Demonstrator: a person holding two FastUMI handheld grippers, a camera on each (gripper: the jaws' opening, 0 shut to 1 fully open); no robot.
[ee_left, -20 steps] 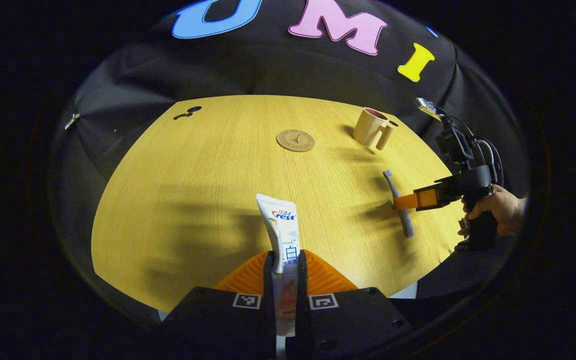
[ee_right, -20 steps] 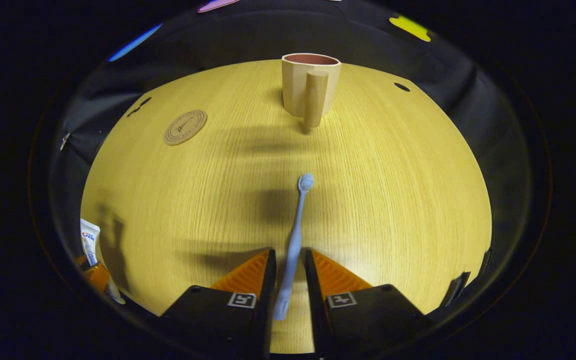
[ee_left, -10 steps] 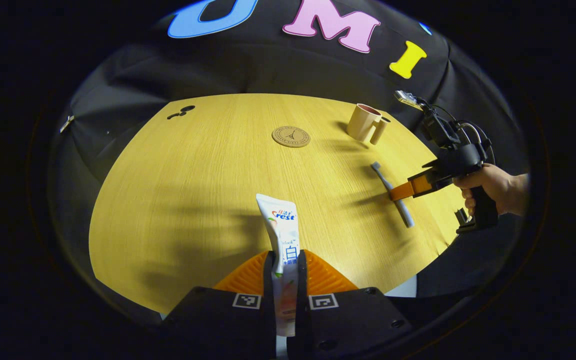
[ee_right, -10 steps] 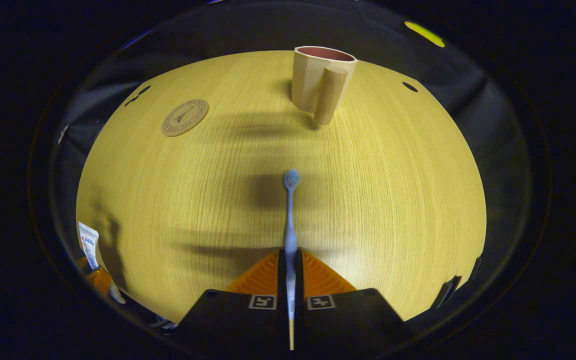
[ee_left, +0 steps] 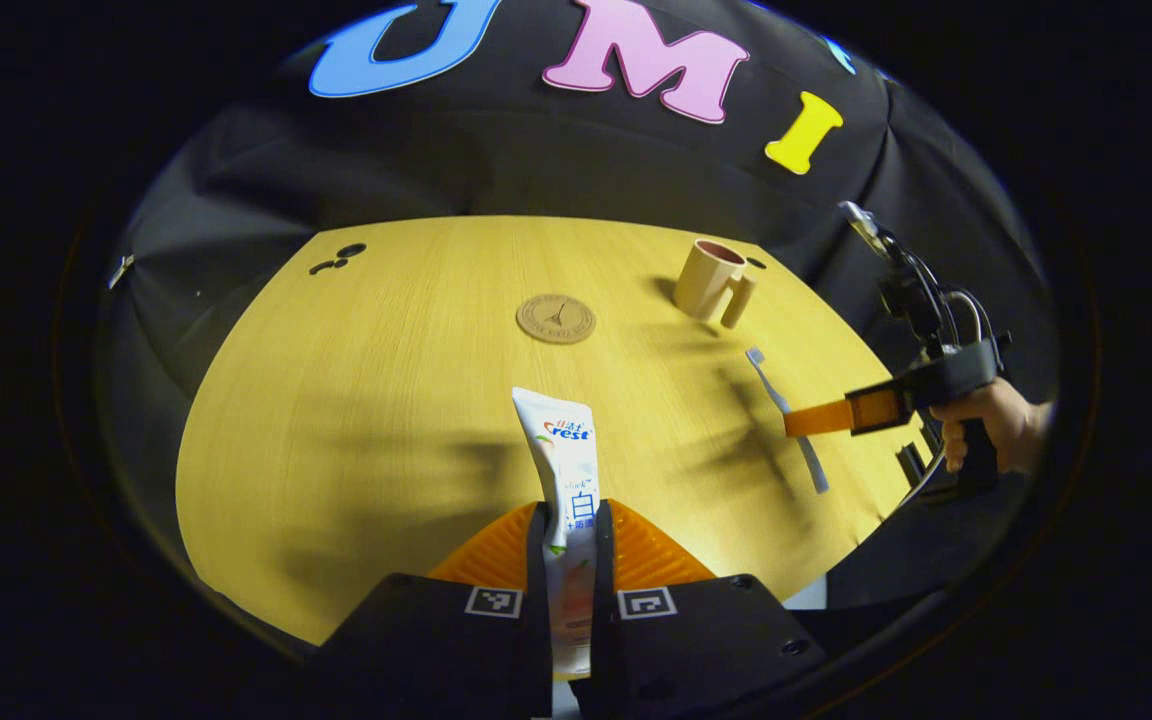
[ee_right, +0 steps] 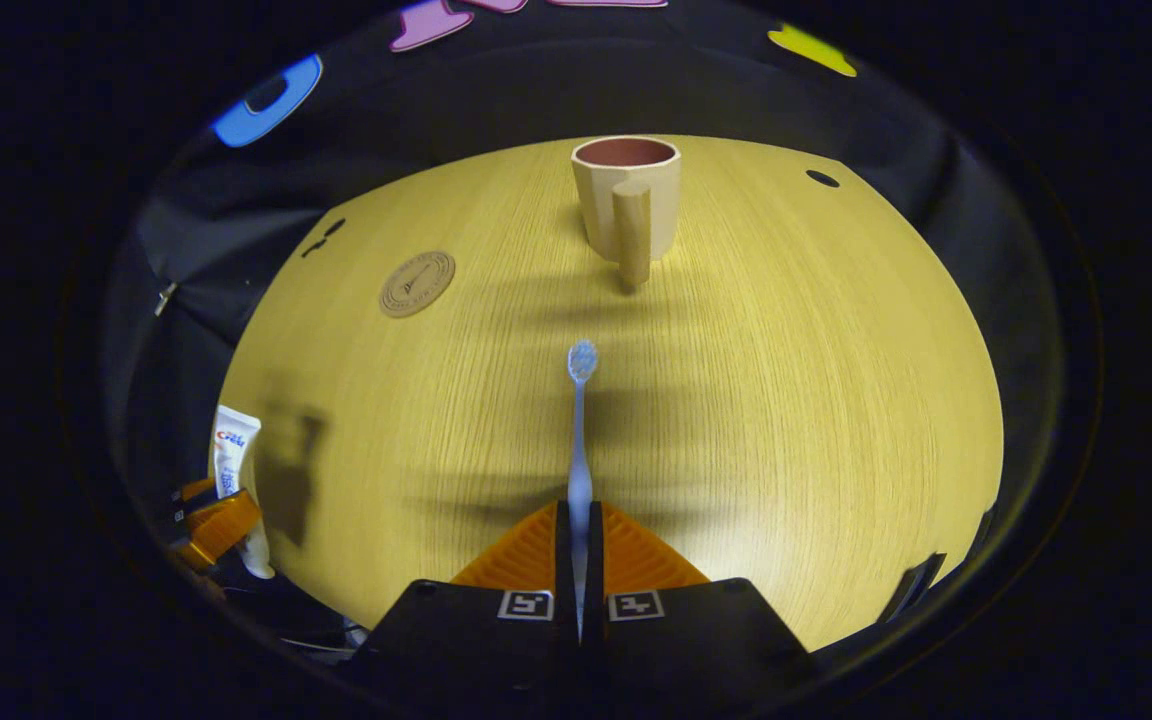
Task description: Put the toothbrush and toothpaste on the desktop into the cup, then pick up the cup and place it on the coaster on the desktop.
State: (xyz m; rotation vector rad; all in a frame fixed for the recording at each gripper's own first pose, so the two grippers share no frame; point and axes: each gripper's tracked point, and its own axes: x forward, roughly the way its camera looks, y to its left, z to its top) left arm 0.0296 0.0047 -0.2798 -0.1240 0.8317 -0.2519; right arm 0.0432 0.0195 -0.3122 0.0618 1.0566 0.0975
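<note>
My left gripper (ee_left: 572,520) is shut on a white toothpaste tube (ee_left: 562,450), which sticks out forward above the wooden desktop (ee_left: 386,380). My right gripper (ee_right: 576,520) is shut on the handle of a light blue toothbrush (ee_right: 579,420), its head pointing at the beige cup (ee_right: 626,195). In the left gripper view the right gripper (ee_left: 794,420) holds the toothbrush (ee_left: 774,390) over the desk's right side, short of the cup (ee_left: 711,280). The round cork coaster (ee_left: 556,318) lies mid-desk, also seen as the coaster (ee_right: 417,284) left of the cup. The toothpaste (ee_right: 230,460) and left gripper (ee_right: 211,520) show at lower left.
A person's hand (ee_left: 986,420) grips the right gripper's handle, with cables above it. Small dark holes (ee_left: 336,258) mark the desk's far left corner, and another hole (ee_right: 822,178) lies far right beyond the cup. Black cloth walls surround the desk.
The right gripper closed on the toothbrush and lifted it off the desk. Both cameras have risen and tilted a little. The left gripper keeps its hold on the toothpaste.
</note>
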